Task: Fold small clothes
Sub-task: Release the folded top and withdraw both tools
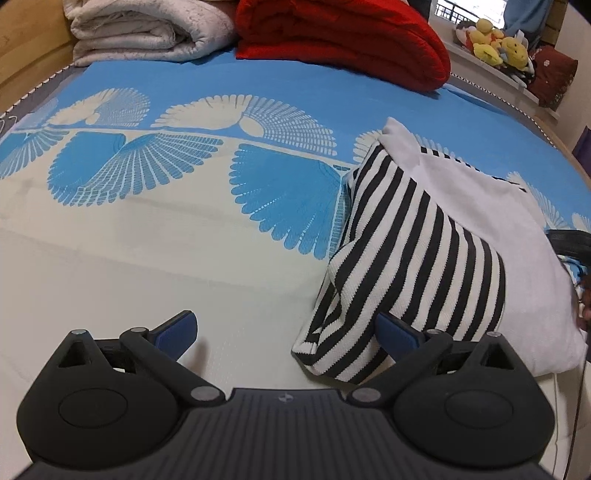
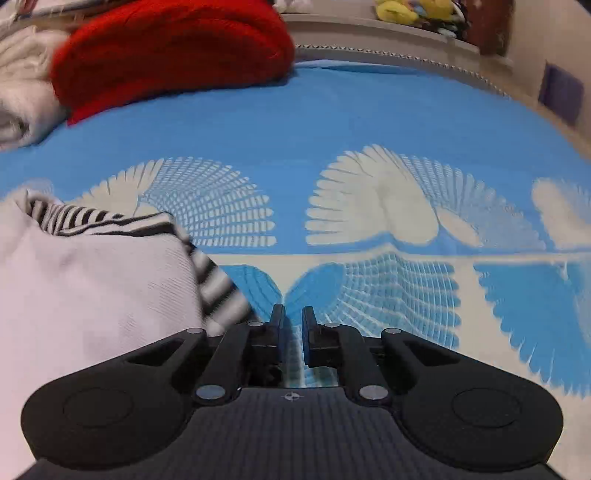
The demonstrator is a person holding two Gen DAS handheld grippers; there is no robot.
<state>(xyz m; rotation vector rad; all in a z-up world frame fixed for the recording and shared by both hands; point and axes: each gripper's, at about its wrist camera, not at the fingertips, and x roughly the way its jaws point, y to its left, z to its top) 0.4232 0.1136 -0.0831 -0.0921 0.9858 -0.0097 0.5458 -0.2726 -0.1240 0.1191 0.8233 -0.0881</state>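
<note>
A small garment (image 1: 476, 236) lies on the bed: a white body with a black-and-white striped sleeve (image 1: 410, 254) folded over it. In the left wrist view my left gripper (image 1: 288, 332) is open wide; its right finger (image 1: 395, 332) sits under the striped sleeve's cuff, its left finger rests over bare sheet. In the right wrist view the same garment (image 2: 88, 284) is at the left, its striped edge beside my right gripper (image 2: 293, 321). The right jaws are nearly shut with a thin gap and hold nothing.
The bed sheet (image 1: 184, 221) is blue and cream with fan patterns. A folded white blanket (image 1: 147, 29) and a red blanket (image 1: 343, 37) lie at the far end. Plush toys (image 1: 495, 40) sit on a ledge at the far right.
</note>
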